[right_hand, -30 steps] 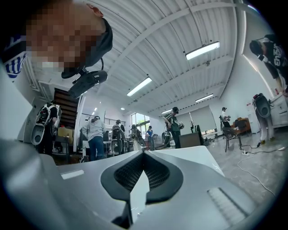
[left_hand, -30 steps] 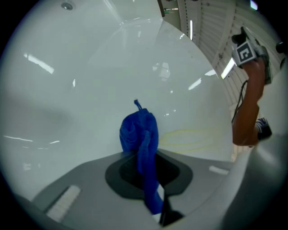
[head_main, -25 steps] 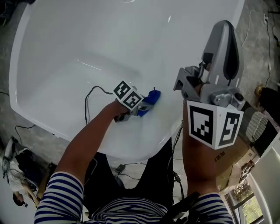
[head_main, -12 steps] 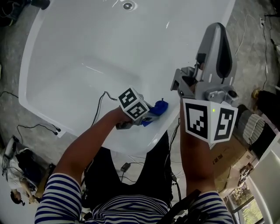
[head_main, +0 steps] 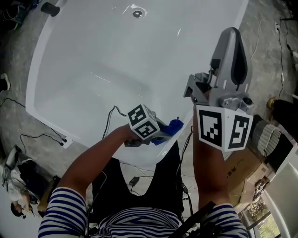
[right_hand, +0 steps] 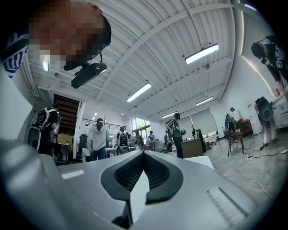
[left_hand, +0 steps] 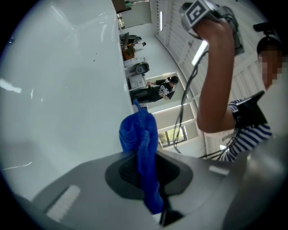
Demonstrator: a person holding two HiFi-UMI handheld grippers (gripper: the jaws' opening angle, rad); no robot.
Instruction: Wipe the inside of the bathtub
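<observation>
Left tongs (left_hand: 144, 158) closed on blue cloth (left_hand: 137, 132), held at near rim of bathtub (head_main: 116, 60) (cloth bunched beyond the tips, just beside white wall). Right tongs (right_hand: 143, 158) closed w/ nothing betw. them, raised outside tub, aimed at room.

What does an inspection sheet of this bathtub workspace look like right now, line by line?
Surface: white bathtub, inside bare, drain at the far end.
Job's things: blue cloth, bunched, beside the tub's near wall.
Clutter: nothing seen.
Grippers: left gripper shut on the blue cloth; right gripper shut, empty, aimed at the ceiling.
Cables: black cable over the near rim; floor cable.
Surroundings: grey floor, cardboard box.
</observation>
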